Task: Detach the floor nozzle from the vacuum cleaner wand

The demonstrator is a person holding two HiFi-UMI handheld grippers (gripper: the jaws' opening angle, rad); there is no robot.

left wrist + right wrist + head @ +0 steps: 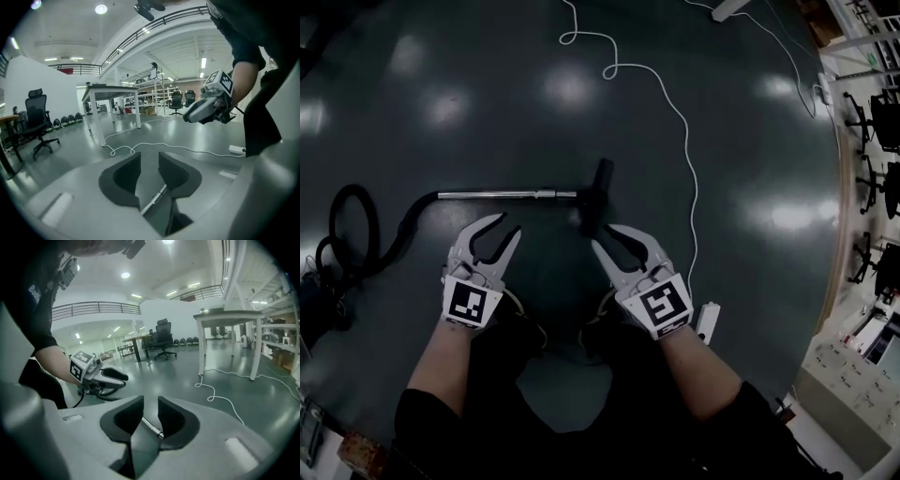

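Wand [502, 195] beyond left tongs [508, 225], nozzle [596, 199] near right tongs [603, 236]

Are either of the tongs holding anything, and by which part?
Nothing is held: the left tongs and right tongs stand open and empty; the wand lies beyond them.

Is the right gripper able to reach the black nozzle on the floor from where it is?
Probably yes. The right gripper hovers just short of the floor nozzle, jaws apart and empty, with nothing between them. The white cable lies off to the side.
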